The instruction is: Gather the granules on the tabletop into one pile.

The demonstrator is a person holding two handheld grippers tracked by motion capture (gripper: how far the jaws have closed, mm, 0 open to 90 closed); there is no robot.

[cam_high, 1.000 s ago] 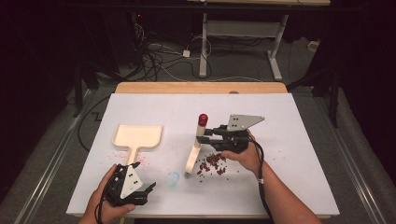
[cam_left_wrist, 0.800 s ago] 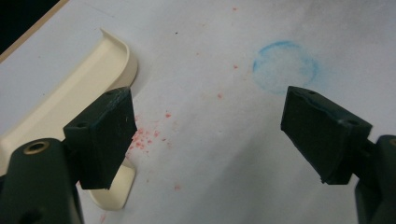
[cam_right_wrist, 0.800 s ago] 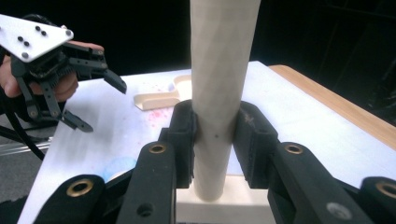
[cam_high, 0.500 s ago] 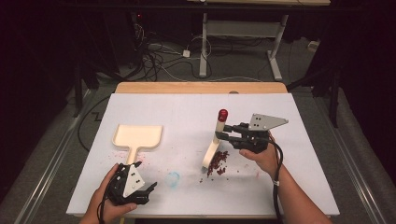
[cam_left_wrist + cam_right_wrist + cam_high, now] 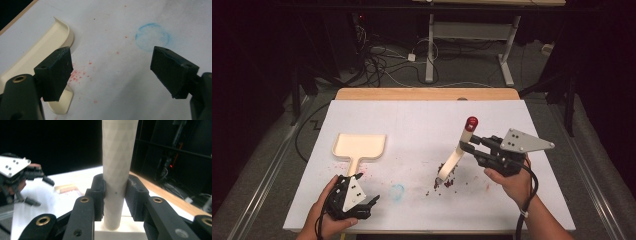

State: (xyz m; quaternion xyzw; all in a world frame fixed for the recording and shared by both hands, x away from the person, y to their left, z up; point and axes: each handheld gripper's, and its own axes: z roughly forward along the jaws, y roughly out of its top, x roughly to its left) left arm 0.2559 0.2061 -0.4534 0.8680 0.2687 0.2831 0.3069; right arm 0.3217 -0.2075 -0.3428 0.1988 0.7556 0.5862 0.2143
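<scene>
High view: no readable writing anywhere. One cream dustpan (image 5: 359, 146), one brush (image 5: 458, 152) tilted over red crumbs (image 5: 445, 179) mid-table, clamped in right gripper (image 5: 468, 146).

Left gripper view: left gripper (image 5: 110, 71) wide open, holding nothing, dustpan just beside.

Right gripper view: pinching brush handle tight.

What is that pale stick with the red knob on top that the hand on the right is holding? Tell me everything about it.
It looks like a small brush or scraper: a cream, plastic-looking round handle with a red cap at its upper end, widening to a flat head at the bottom. It stands tilted, cap leaning up and right. The right gripper is shut on the handle, its black pads pressing from both sides. The head's lower edge sits among dark red crumbs on the white table.
</scene>
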